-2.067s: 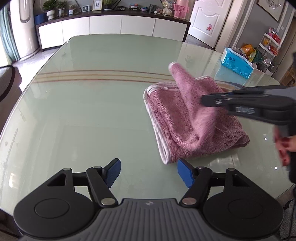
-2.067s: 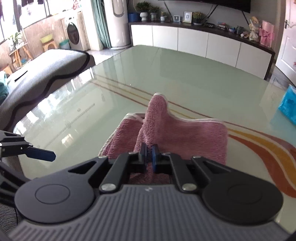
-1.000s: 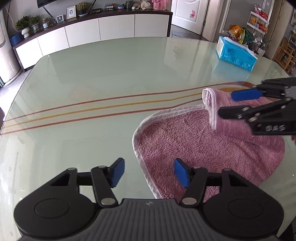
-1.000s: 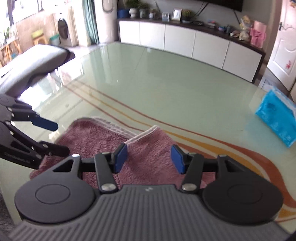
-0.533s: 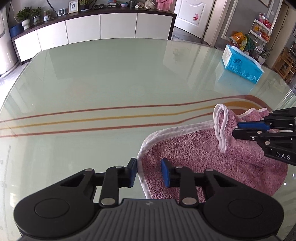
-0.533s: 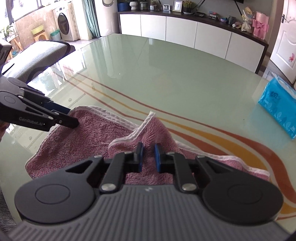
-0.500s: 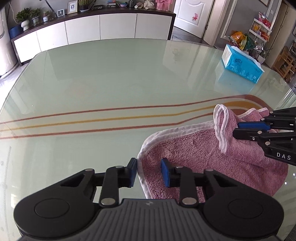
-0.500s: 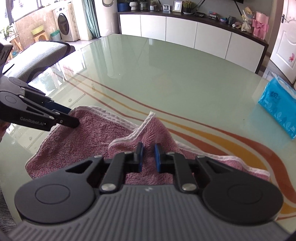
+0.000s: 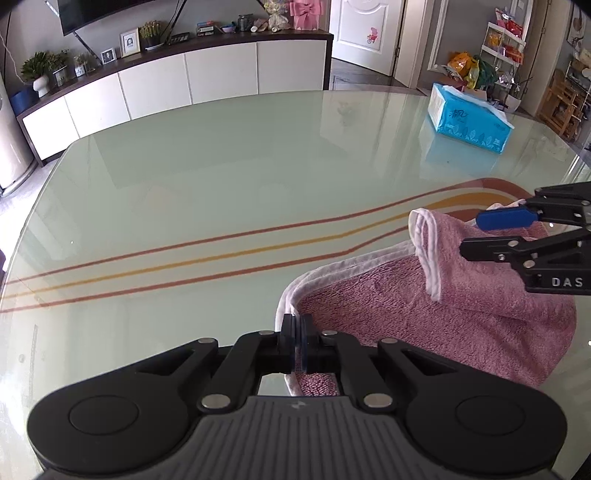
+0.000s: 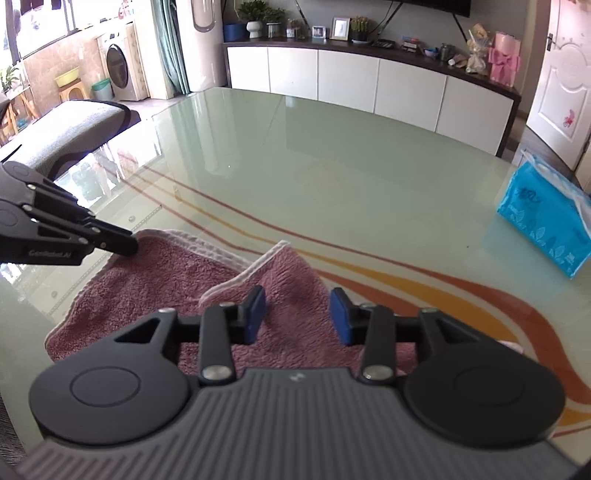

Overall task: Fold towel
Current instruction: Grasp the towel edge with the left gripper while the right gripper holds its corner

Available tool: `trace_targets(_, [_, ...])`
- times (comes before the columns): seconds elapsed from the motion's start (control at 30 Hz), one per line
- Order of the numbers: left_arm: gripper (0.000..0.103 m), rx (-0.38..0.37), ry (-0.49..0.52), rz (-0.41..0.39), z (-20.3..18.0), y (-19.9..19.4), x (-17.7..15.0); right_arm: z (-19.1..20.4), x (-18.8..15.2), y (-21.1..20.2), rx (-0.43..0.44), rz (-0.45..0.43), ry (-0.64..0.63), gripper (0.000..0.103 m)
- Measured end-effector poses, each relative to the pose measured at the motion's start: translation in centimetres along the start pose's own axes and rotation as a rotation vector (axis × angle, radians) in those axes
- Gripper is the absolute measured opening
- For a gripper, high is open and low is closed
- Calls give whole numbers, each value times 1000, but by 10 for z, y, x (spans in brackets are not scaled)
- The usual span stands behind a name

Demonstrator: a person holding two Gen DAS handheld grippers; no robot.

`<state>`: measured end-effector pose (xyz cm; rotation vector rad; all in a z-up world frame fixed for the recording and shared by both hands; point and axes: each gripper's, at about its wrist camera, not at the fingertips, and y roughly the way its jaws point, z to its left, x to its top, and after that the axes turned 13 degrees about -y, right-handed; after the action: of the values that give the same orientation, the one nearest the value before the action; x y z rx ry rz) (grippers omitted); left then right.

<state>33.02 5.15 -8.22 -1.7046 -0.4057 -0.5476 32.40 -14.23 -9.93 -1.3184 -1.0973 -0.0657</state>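
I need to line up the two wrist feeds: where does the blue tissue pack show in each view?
Left wrist view: the blue tissue pack is upper right, at the far table edge, beyond the pink towel.
Right wrist view: the pack is at the right edge, mid-height, on the glass table.
Shared landmark: the white door with a pink sticker, behind the pack in both.

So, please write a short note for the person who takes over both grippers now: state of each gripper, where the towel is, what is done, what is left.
Left gripper: shut on the white-trimmed edge of the pink towel at its near left corner.
Right gripper: open, pads on either side of a raised corner flap, not pinching it.
Towel: lying on the glass table, partly folded, one corner standing up. Tissue pack sits apart, far right.
Done: left corner gripped.
Left: probably close the right gripper on the flap, then finish and flatten the fold.
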Motion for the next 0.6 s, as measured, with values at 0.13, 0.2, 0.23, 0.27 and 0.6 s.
trace_targets(0.13, [3, -13, 7, 0, -3, -5, -2, -6, 0, 10, 42, 28, 25, 56])
trace_targets(0.2, [3, -13, 14, 5, -5, -4, -3, -9, 0, 12, 89, 22, 42, 37])
trace_targets(0.23, [3, -10, 18, 8, -4, -4, -4, -9, 0, 11, 105, 18, 46, 30])
trace_targets(0.27, [3, -7, 19, 11, -4, -4, -4, -8, 0, 10, 106, 14, 41, 28])
trace_targets(0.6, [4, 15, 2, 29, 0, 14, 4, -18, -2, -26, 134, -72, 65, 19])
